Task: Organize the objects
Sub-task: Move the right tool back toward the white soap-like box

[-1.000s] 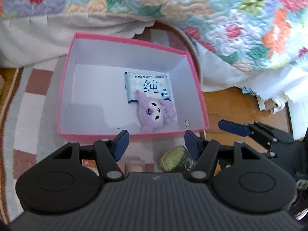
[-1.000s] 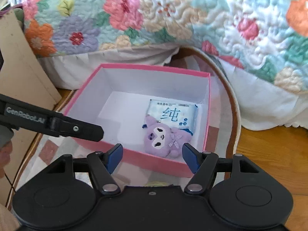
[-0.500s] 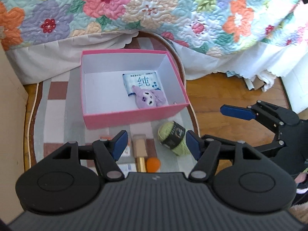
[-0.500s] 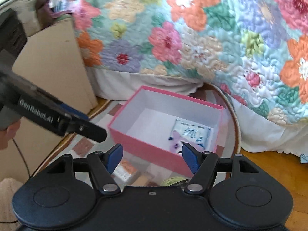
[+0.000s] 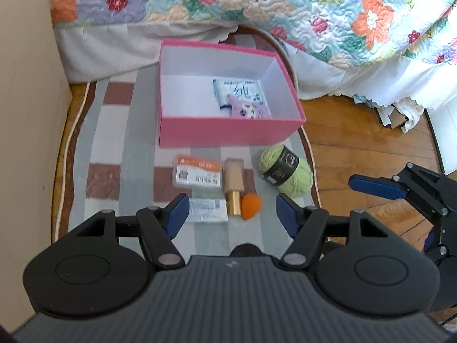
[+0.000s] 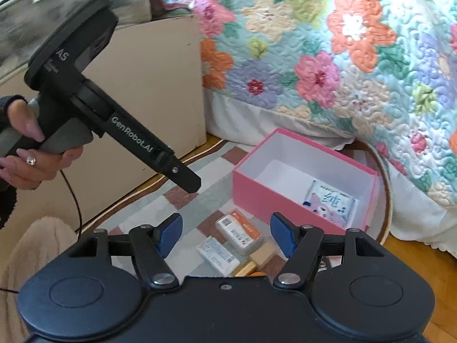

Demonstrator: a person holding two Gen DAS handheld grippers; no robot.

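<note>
**Pink box holds two things, five still out**

Pink box (image 5: 228, 131) on the rug is my landmark. Inside it lie the wipes packet (image 5: 242, 93) and the purple plush (image 5: 248, 111). In front of the box, outside it, wait the orange-labelled case (image 5: 197, 173), the small white packet (image 5: 207, 210), the gold-capped bottle (image 5: 232, 183), the orange sponge (image 5: 250, 202) and the green yarn (image 5: 287, 171). My left hand-held gripper (image 5: 230, 211) and right hand-held gripper (image 6: 225, 233) hover wide open, holding nothing. I judge the job under halfway done.

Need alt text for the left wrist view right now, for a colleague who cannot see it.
The open left gripper hovers empty above a rug where two small packets, a cosmetic bottle, an orange sponge and green yarn lie before a pink box.
</note>
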